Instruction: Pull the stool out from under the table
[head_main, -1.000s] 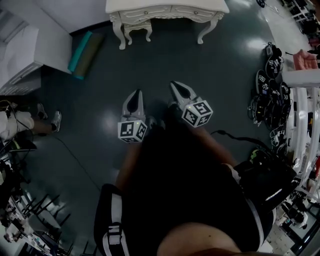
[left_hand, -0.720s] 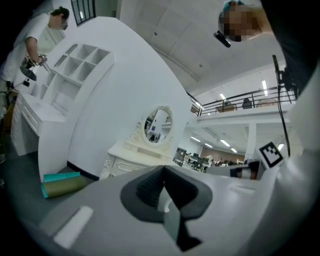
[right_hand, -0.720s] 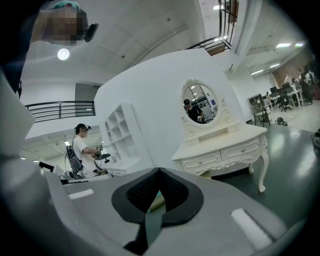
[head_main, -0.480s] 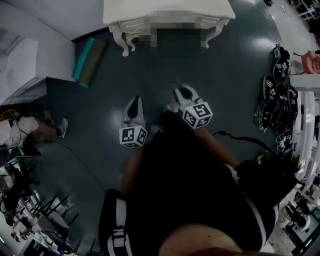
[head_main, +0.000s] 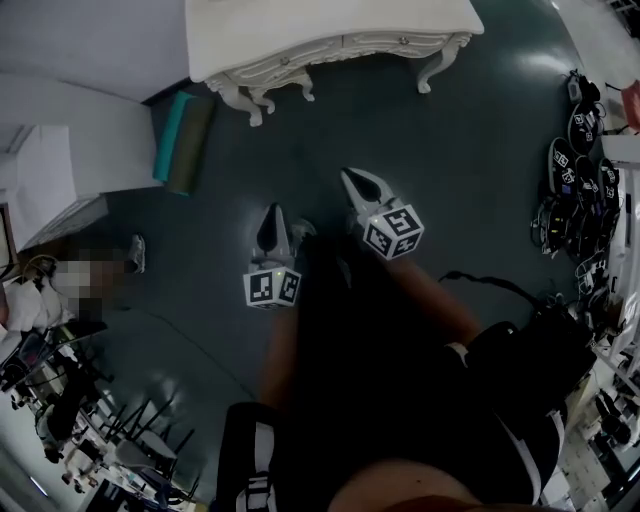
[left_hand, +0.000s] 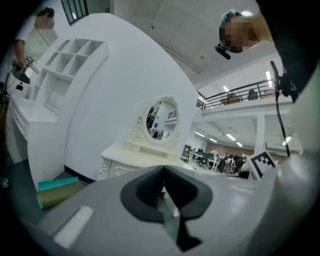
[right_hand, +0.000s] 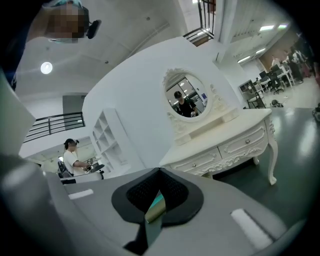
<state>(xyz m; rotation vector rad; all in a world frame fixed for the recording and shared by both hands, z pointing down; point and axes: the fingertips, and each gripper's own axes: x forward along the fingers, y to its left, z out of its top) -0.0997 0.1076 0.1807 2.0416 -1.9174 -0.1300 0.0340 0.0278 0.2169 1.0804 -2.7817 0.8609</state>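
The white dressing table (head_main: 330, 25) stands at the top of the head view. The stool (head_main: 282, 88) is tucked under its left half, and only its pale curved legs show. Both grippers hang over the dark floor, well short of the table. My left gripper (head_main: 272, 222) is shut and empty, pointing toward the table. My right gripper (head_main: 352, 182) sits a little farther forward, also shut and empty. The left gripper view has the table (left_hand: 131, 161) and its oval mirror (left_hand: 161, 119) beyond the closed left gripper (left_hand: 163, 170). The right gripper view shows the table (right_hand: 225, 145) past the closed right gripper (right_hand: 160, 172).
Teal and olive rolled mats (head_main: 182, 140) lie on the floor left of the table. A white shelf unit (head_main: 50, 190) stands at the left, with a person beside it. Black gear (head_main: 580, 170) is piled along the right edge. Dark chairs (head_main: 110, 430) crowd the lower left.
The head view has swung, so the table now sits tilted and higher left in the frame. The left gripper has dropped back slightly. Both grippers stay shut.
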